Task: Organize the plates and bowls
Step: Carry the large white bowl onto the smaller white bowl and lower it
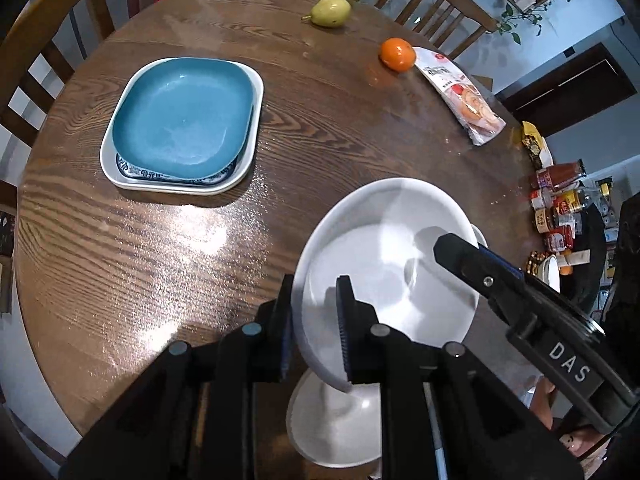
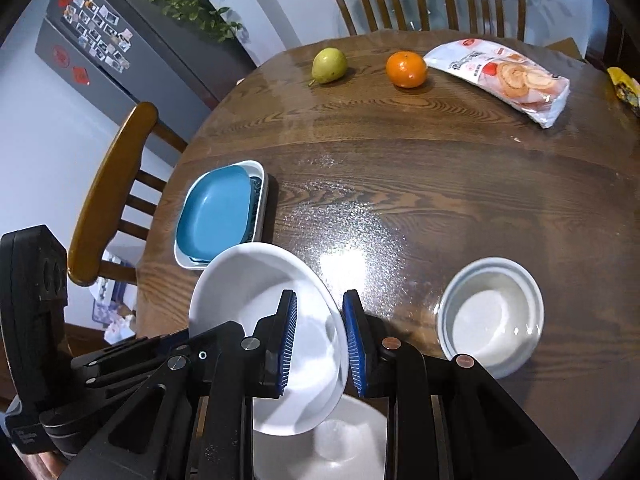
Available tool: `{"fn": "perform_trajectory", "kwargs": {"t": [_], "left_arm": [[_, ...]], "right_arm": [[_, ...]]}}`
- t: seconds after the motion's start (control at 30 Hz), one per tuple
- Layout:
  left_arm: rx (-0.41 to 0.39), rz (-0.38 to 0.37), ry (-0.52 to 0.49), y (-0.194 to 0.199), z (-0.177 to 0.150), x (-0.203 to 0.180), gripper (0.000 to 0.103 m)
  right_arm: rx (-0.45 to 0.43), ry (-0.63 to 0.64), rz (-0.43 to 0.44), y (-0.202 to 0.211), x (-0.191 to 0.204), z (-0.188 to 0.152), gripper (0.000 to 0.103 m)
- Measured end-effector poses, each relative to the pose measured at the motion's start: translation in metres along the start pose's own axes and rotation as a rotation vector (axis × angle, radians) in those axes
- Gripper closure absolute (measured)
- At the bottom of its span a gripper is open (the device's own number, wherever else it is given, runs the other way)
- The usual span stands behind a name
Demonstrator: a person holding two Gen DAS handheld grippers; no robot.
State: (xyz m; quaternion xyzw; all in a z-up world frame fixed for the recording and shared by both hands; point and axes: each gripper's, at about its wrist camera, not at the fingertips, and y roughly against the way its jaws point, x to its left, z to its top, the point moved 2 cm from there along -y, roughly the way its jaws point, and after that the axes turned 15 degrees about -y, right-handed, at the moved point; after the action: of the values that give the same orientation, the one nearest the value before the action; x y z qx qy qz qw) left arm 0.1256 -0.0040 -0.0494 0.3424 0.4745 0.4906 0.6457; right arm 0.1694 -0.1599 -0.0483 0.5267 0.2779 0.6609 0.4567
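A wide white bowl (image 1: 384, 248) (image 2: 248, 280) hangs tilted above the wooden table (image 1: 160, 260). My left gripper (image 1: 315, 288) is shut on its near rim. My right gripper (image 2: 320, 300) is shut on the opposite rim and shows in the left wrist view as a black finger (image 1: 452, 250) reaching into the bowl. Under the held bowl a second white bowl (image 1: 332, 432) (image 2: 340, 444) rests on the table, partly hidden. A blue plate (image 1: 180, 116) (image 2: 216, 216) lies on a patterned plate inside a white square plate (image 1: 120, 176). Small nested bowls (image 2: 492, 316) stand to the right.
At the table's far side lie a green pear (image 2: 329, 65), an orange (image 2: 406, 69) and a snack packet (image 2: 508, 76). Wooden chairs (image 2: 108, 196) ring the table. A grey fridge (image 2: 100, 52) stands at the left. Jars and packets (image 1: 560, 204) sit beyond the table's right edge.
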Motion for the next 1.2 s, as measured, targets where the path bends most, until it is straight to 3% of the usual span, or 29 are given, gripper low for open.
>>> {"fn": "perform_trajectory", "kwargs": {"t": [0.83,1.2], "left_arm": [[-0.048,-0.041,-0.056,0.029,-0.017,-0.025,0.082],[0.048,-0.046,-0.082,0.005,-0.038,-0.031,0.081]], "right_arm": [[-0.107,0.021,0.001,0.047,0.002,-0.030,0.076],[-0.091,0.015,-0.040,0.045,-0.008,-0.053,0.076]]}}
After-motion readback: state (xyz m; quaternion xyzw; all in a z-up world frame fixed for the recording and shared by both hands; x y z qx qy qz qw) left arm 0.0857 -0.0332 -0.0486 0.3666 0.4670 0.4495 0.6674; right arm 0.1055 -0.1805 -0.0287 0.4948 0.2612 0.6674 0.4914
